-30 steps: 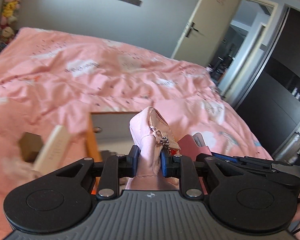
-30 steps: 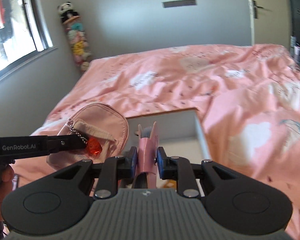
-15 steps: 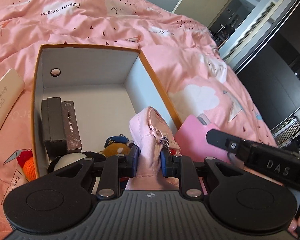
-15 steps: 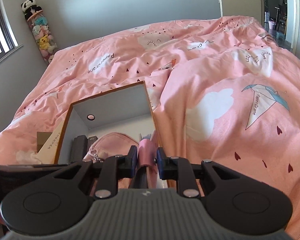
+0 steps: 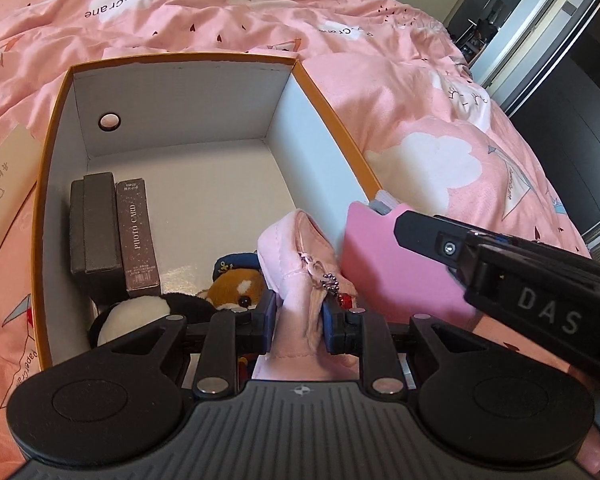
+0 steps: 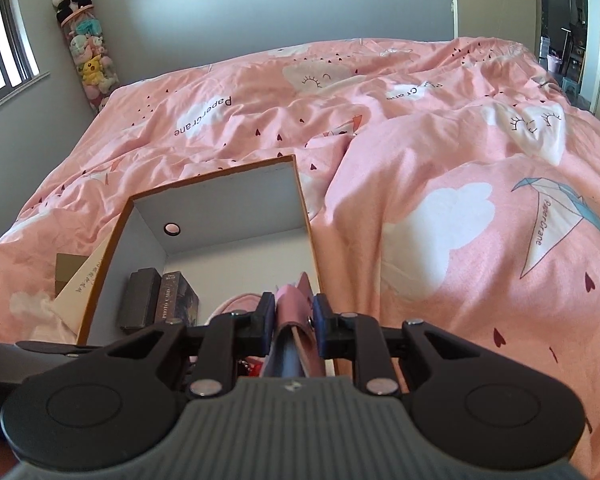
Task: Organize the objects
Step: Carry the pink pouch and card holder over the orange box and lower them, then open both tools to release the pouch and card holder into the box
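An open orange-rimmed box (image 5: 328, 92) with white inside walls lies on the pink bed; it also shows in the right wrist view (image 6: 306, 216). My left gripper (image 5: 298, 320) is shut on a pale pink zip pouch (image 5: 300, 248) with a bead chain, held over the box's near end. My right gripper (image 6: 294, 320) is shut on a pink notebook (image 6: 296, 300), seen in the left wrist view (image 5: 384, 268) at the box's right wall. Inside the box lie a black case (image 5: 96, 228), a brown photo card box (image 5: 138, 236) and plush toys (image 5: 236, 284).
The pink quilt (image 6: 440, 140) covers the bed all around the box. A cream card box (image 5: 4, 176) and a brown box (image 6: 68, 268) lie left of the orange box. A tube of plush toys (image 6: 86, 52) stands in the far corner. An open door (image 6: 560, 20) is on the right.
Both grippers have tipped down and moved over the box with their loads still held. The pouch and notebook now sit lower, at the box's near right end.
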`<state>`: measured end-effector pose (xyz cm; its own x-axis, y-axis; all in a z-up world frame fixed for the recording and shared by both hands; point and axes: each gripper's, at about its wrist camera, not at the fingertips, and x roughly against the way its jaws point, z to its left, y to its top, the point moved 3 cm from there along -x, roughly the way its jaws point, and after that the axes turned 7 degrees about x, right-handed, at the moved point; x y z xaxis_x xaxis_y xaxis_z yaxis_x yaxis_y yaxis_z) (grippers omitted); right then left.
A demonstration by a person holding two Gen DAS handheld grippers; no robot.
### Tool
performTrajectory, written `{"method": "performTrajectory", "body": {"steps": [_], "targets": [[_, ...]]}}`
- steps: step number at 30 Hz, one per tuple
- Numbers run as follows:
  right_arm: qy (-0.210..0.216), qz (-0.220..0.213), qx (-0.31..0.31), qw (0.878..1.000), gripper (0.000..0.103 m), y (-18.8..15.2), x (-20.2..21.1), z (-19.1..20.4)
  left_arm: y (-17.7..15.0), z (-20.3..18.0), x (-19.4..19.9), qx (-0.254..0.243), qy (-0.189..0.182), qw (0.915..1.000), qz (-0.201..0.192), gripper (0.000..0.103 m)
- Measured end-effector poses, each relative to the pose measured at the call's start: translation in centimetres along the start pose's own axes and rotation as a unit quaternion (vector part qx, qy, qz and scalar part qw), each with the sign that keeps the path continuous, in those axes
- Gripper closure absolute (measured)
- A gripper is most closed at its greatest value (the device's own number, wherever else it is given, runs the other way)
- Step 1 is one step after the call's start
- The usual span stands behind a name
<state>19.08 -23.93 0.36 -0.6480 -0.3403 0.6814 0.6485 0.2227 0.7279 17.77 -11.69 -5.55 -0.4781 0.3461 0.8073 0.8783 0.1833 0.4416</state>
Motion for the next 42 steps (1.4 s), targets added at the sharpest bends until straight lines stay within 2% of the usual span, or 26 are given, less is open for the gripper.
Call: {"method": "performTrajectory", "body": {"steps": [7, 11, 15, 23, 36, 40, 42], "targets": [[-0.003, 0.043, -0.014, 0.999, 0.082, -0.9, -1.0, -0.3, -0.1, 1.2, -0.7, 0.036, -0.030, 0.9978, 0.047, 0.072], [0.000, 0.059, -0.023, 0.998, 0.082, -1.1, -0.8, -0.5, -0.3, 1.3, -0.4, 0.027, -0.047, 0.9969, 0.057, 0.071], [0.003, 0.074, -0.029, 0.997, 0.082, -1.4, -0.9, -0.5, -0.7, 1.3, 0.1, 0.010, -0.081, 0.9943, 0.069, 0.065], [0.002, 0.092, -0.021, 0.996, 0.082, -1.9, -1.5, -0.5, -1.1, 1.6, 0.3, 0.001, -0.100, 0.9927, 0.067, 0.066], [-0.010, 0.094, 0.009, 0.995, 0.081, -2.1, -1.2, -0.1, -1.1, 2.3, 1.6, 0.009, -0.149, 0.9871, 0.057, 0.067], [-0.013, 0.081, 0.019, 0.996, 0.082, -2.1, -0.1, 0.0, -0.5, 2.2, 1.7, 0.002, -0.140, 0.9894, 0.037, 0.080], [-0.020, 0.073, 0.029, 0.997, 0.085, -2.1, 0.4, 0.2, -0.2, 2.0, 1.1, 0.005, -0.137, 0.9899, 0.036, 0.084]]}}
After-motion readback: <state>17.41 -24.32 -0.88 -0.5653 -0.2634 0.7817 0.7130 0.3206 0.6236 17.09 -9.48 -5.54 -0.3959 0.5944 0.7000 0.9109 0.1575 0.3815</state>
